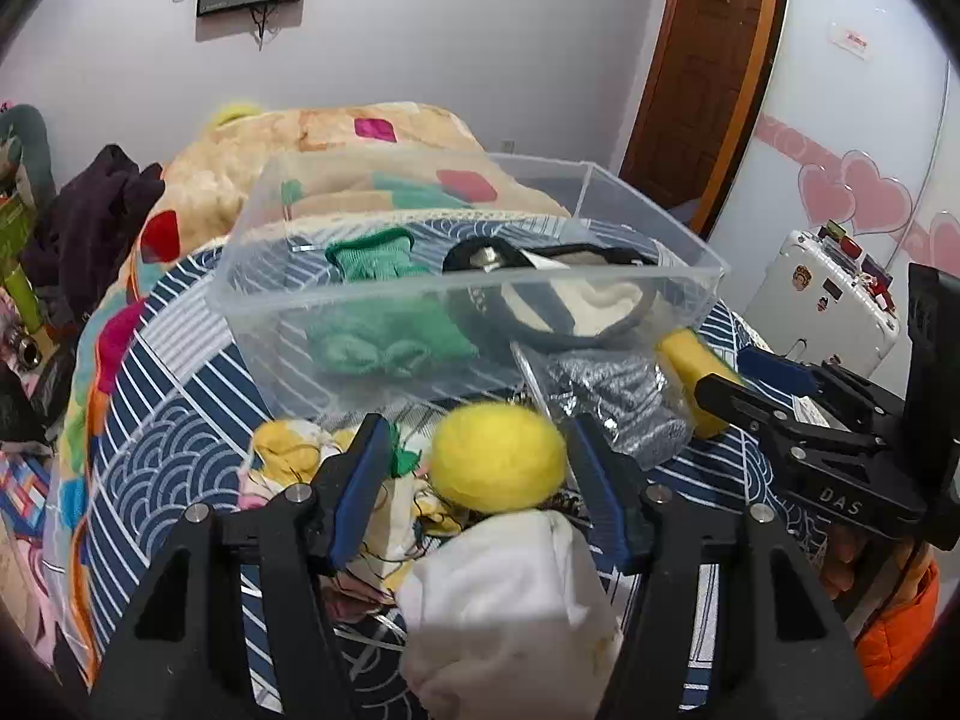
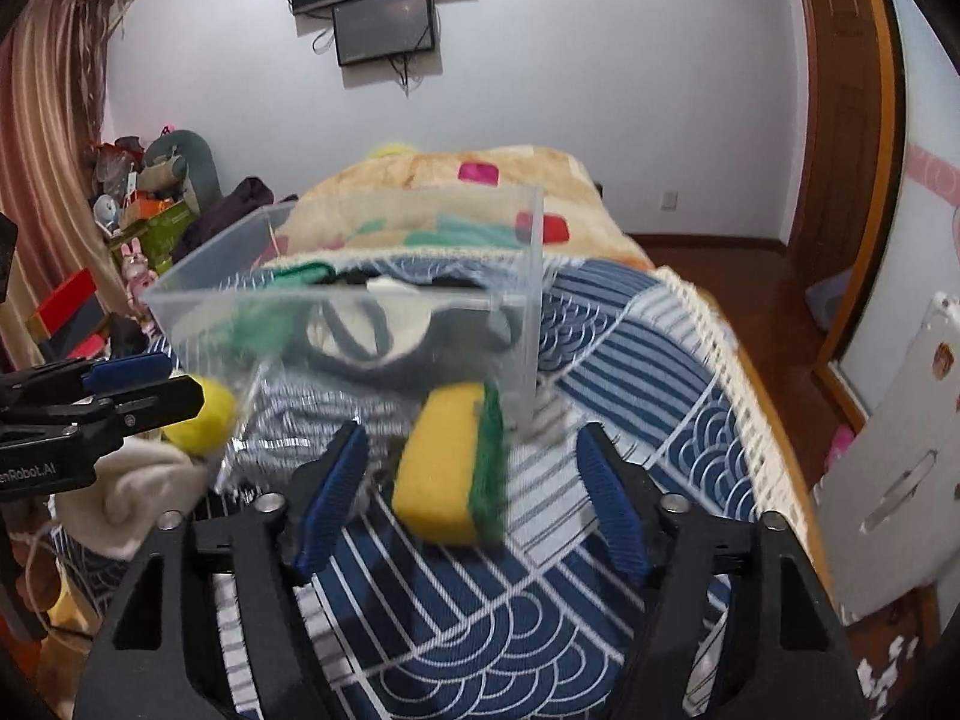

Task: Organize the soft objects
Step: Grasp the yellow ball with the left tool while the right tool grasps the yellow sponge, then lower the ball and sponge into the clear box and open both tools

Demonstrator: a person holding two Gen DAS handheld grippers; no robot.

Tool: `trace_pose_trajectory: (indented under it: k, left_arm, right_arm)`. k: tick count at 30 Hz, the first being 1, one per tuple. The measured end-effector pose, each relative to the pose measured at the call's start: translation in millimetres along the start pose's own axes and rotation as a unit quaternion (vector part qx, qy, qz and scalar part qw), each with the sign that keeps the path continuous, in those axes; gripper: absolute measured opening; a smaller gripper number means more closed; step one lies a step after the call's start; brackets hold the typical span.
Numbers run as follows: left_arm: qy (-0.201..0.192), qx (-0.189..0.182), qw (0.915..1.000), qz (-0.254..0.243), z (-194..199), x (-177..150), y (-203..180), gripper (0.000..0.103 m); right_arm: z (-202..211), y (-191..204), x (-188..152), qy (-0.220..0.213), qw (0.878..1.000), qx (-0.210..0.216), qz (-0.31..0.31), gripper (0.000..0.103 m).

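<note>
A clear plastic bin [image 1: 252,300] stands on the bed and holds a green knit piece [image 1: 384,336] and a black-and-cream item [image 1: 576,306]. My left gripper [image 1: 480,438] is open around a yellow fuzzy ball [image 1: 498,465], with a white cloth [image 1: 510,612] below it. A grey item in a clear bag [image 1: 618,408] lies by the bin. My right gripper [image 2: 474,462] is open around a yellow sponge with a green side [image 2: 450,474] lying on the bedspread in front of the bin [image 2: 360,306]. The ball [image 2: 207,420] and left gripper [image 2: 144,387] show at left in the right wrist view.
The blue-and-white patterned bedspread [image 2: 630,372] covers the bed, with a beige blanket [image 1: 336,138] behind the bin. A pile of yellow and white fabric [image 1: 288,456] lies left of the ball. A white suitcase [image 1: 822,294] stands right of the bed. Clutter sits at left.
</note>
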State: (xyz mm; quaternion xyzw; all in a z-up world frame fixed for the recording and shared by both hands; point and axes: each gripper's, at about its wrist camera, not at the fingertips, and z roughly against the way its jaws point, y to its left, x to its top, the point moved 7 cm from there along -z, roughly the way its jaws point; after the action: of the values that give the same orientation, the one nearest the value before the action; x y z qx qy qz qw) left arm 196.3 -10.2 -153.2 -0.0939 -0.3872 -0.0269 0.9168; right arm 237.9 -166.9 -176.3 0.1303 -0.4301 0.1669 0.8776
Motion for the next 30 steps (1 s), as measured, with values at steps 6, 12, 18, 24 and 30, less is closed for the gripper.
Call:
trace_pose_trajectory:
  k: [6, 12, 18, 24, 30]
  left_arm:
    - [-0.001, -0.011, 0.9999, 0.003, -2.9, -7.9, -4.0, 0.044]
    - [-0.012, -0.008, 0.9999, 0.001, 5.5, -8.8, -4.9, 0.043]
    - [-0.041, -0.008, 0.9991, 0.005, 29.1, 1.4, -2.6, 0.043]
    - [-0.078, 0.000, 0.9969, 0.010, 56.4, 20.4, 5.3, 0.043]
    - [-0.107, 0.015, 0.9940, 0.018, 71.3, 46.3, 17.3, 0.043]
  right_arm:
    - [-0.9, 1.7, -10.4, 0.014, 1.000, 0.016, -0.001, 0.028]
    - [10.5, 0.9, -9.6, -0.004, 1.000, 0.009, 0.000, 0.027]
    - [31.1, 2.2, -1.9, -0.031, 1.000, 0.006, -0.001, 0.027]
    - [53.0, 10.9, 18.7, -0.069, 0.997, 0.007, 0.015, 0.027]
    - [67.8, 23.6, 49.2, -0.110, 0.993, 0.012, 0.033, 0.027]
